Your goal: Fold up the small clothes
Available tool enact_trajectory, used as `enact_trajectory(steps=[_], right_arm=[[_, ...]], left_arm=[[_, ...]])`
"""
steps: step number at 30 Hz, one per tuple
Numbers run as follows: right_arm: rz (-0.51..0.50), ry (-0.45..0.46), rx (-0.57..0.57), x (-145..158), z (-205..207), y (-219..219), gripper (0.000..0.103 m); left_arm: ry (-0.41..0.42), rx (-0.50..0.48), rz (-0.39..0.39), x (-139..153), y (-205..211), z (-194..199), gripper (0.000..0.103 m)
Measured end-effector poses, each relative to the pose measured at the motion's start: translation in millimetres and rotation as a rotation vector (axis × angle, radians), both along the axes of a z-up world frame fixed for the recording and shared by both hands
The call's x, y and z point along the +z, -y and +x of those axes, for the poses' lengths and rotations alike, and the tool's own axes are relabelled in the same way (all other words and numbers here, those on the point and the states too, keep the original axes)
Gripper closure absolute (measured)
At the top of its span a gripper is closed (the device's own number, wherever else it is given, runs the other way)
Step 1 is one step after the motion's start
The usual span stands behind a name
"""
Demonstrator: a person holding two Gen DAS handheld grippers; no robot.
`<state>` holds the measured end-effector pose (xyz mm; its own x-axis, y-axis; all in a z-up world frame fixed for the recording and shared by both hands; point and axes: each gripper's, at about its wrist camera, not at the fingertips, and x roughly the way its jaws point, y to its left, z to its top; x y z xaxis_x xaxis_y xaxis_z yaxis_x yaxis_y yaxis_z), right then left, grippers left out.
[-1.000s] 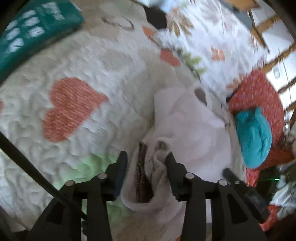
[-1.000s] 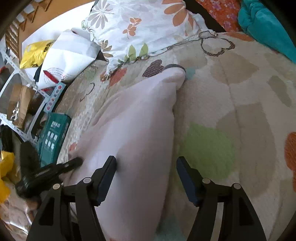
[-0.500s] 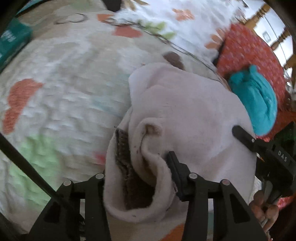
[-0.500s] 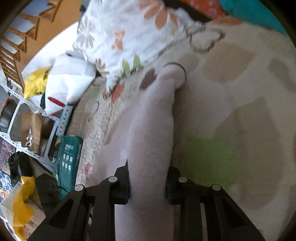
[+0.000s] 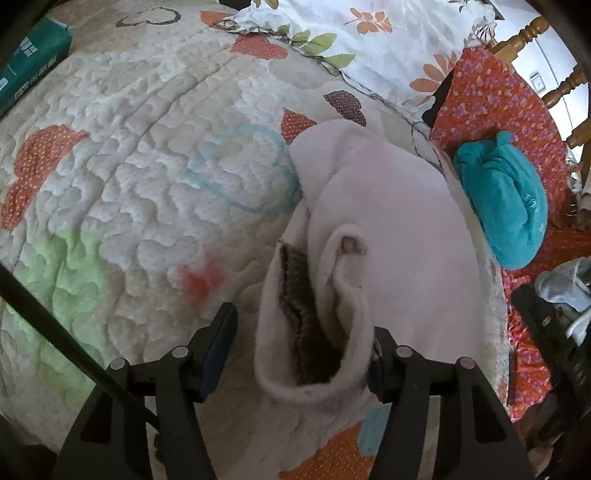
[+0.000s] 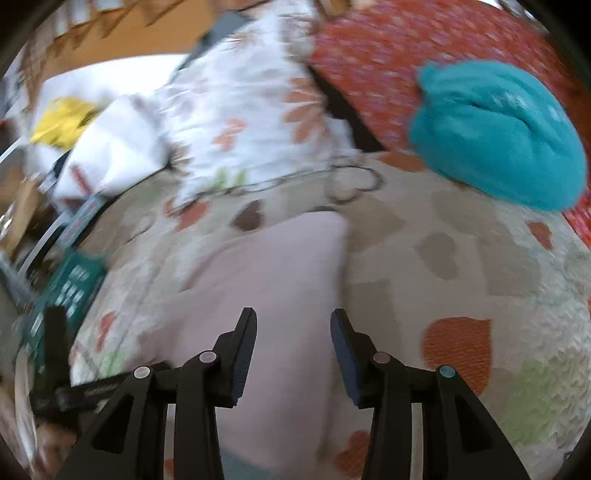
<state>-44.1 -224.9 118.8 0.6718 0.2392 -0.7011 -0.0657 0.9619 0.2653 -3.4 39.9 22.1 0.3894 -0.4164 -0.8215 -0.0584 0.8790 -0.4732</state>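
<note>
A pale pink fleece garment (image 5: 388, 229) lies folded on the heart-patterned quilt (image 5: 140, 177). Its brown-lined hem opening (image 5: 306, 332) sits between the fingers of my left gripper (image 5: 301, 343), which is open; the right finger touches the cloth, the left finger stands apart. In the right wrist view the same pink garment (image 6: 280, 280) lies flat under my right gripper (image 6: 293, 347), which is open and just above it, holding nothing. The view is blurred.
A rolled teal garment (image 5: 506, 203) lies on an orange floral cloth (image 5: 491, 96) to the right; it also shows in the right wrist view (image 6: 495, 133). A floral sheet (image 5: 369, 33) lies beyond. A green box (image 5: 29, 62) is at far left. Wooden chair rails (image 5: 524, 37) stand behind.
My right gripper had shut on the pink garment half a second ago and has now opened and let it go. My left gripper has opened wider; the garment now lies folded.
</note>
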Motion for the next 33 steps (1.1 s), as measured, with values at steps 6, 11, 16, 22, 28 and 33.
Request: enact_trajectory(steps=[6,11,16,22,28,33], right_arm=[[-0.092,-0.138,-0.009,-60.3,-3.6,-12.0,0.056],[-0.079,-0.098,-0.061,-41.0,-30.6,8.2,0.047],[-0.106,-0.069,-0.177,-29.8,-63.9,41.8,0.046],[-0.069,-0.056,-0.346,-20.1,-95.1,98.9,0.043],[-0.043,0.058,-0.631,36.7,-138.8,205.3,0.038],[-0.056,0.117,-0.708,53.0,-170.9,228.8,0.025]], left_arm=[[0.031,0.025,0.009,9.6,-20.6,-8.7,0.037],[0.079,0.031,0.071,19.9,-24.3,-15.8,0.036],[0.111,0.016,0.11,25.5,-16.6,-23.7,0.036],[0.145,-0.008,0.147,30.1,-5.9,-34.7,0.035],[0.191,-0.021,0.189,37.0,0.2,-41.8,0.035],[0.286,-0.001,0.243,51.8,9.2,-53.1,0.035]])
